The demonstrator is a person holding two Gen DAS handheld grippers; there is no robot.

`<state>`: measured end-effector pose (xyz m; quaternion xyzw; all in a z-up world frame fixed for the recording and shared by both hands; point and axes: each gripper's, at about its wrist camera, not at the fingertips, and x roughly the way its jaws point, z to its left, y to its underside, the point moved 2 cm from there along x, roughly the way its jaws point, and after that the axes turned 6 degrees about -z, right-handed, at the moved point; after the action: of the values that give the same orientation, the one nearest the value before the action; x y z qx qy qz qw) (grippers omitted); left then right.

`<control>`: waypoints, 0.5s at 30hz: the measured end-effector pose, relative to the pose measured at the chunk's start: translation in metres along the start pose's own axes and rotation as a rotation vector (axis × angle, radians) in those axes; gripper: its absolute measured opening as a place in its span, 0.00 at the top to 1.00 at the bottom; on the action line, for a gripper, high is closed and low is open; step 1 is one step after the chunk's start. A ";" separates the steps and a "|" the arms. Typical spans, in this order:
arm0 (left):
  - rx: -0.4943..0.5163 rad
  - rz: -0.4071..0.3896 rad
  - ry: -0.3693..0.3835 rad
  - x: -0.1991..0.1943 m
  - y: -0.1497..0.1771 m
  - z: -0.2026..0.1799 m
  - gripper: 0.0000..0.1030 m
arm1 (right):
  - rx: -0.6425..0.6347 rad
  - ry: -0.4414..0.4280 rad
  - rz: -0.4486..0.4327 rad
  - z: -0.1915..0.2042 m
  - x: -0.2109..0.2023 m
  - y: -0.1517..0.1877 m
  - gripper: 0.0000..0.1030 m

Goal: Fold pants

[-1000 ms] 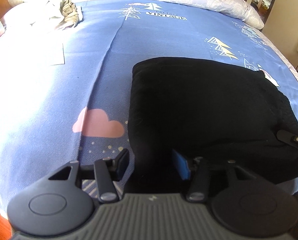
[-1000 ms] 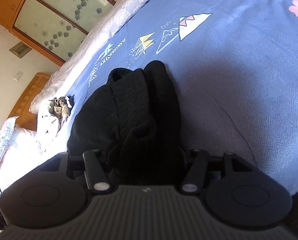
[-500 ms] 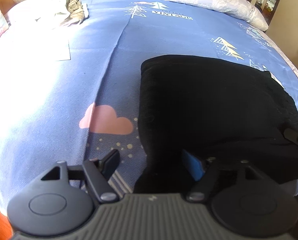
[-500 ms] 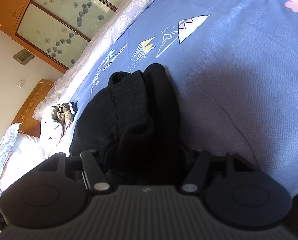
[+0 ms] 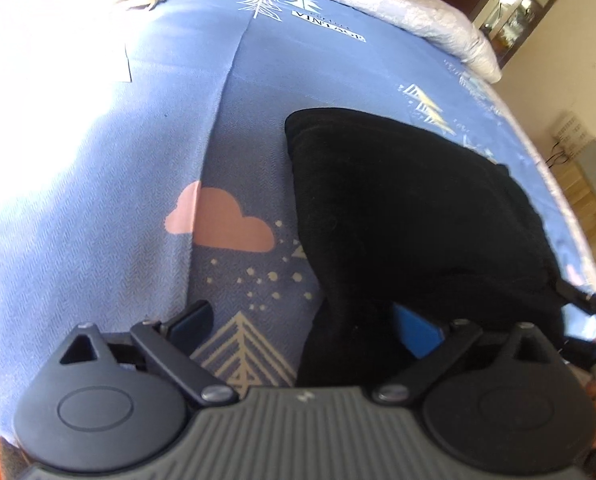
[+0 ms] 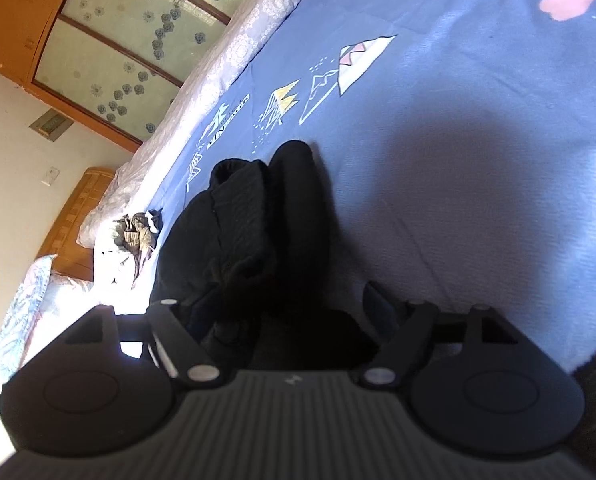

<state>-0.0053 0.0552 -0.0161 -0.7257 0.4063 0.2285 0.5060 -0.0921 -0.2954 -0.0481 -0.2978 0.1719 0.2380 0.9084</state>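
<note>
Pants (image 5: 410, 216): black, folded into a thick bundle on the blue bedspread (image 5: 97, 200), lying ahead of and partly between my fingers. Left gripper (image 5: 310, 326): jaws opening wide, near edge of the bundle between them, not pinched. Right gripper (image 6: 281, 312): jaws opening, dark cloth between them, seemingly released. Step: letting go after a fold, by my judgement. Next: back both grippers off without dragging cloth, then check the bundle's edges.

You have hard sunlight blowing out the bedspread (image 5: 77, 128) at left; fisheye bends the edges, and the black pants (image 5: 410, 208) perhaps hide folds in shadow.
</note>
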 end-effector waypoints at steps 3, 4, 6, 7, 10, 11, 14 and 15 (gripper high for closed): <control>-0.051 0.007 0.065 0.000 -0.003 0.002 0.04 | 0.021 0.006 -0.001 -0.002 -0.007 0.000 0.20; -0.066 0.011 0.079 0.001 -0.004 0.002 0.04 | 0.019 0.009 -0.002 -0.002 -0.008 0.000 0.19; -0.083 0.016 0.084 0.005 -0.007 -0.001 0.04 | 0.004 0.020 -0.004 0.001 -0.009 -0.001 0.18; -0.079 0.019 0.078 0.007 -0.010 -0.003 0.04 | -0.009 0.026 -0.005 0.002 -0.009 -0.001 0.18; -0.071 0.029 0.071 0.014 -0.016 -0.008 0.03 | -0.053 0.046 -0.016 0.006 -0.007 -0.005 0.16; -0.073 0.037 0.070 0.017 -0.016 -0.009 0.03 | -0.067 0.054 -0.021 0.007 -0.004 -0.007 0.16; -0.078 0.046 0.068 0.020 -0.015 -0.014 0.00 | -0.081 0.067 -0.036 0.009 0.002 -0.012 0.14; -0.078 0.049 0.071 0.019 -0.013 -0.013 0.00 | -0.077 0.067 -0.036 0.008 0.004 -0.013 0.14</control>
<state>0.0150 0.0381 -0.0180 -0.7424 0.4323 0.2305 0.4570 -0.0800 -0.2982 -0.0379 -0.3433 0.1877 0.2177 0.8942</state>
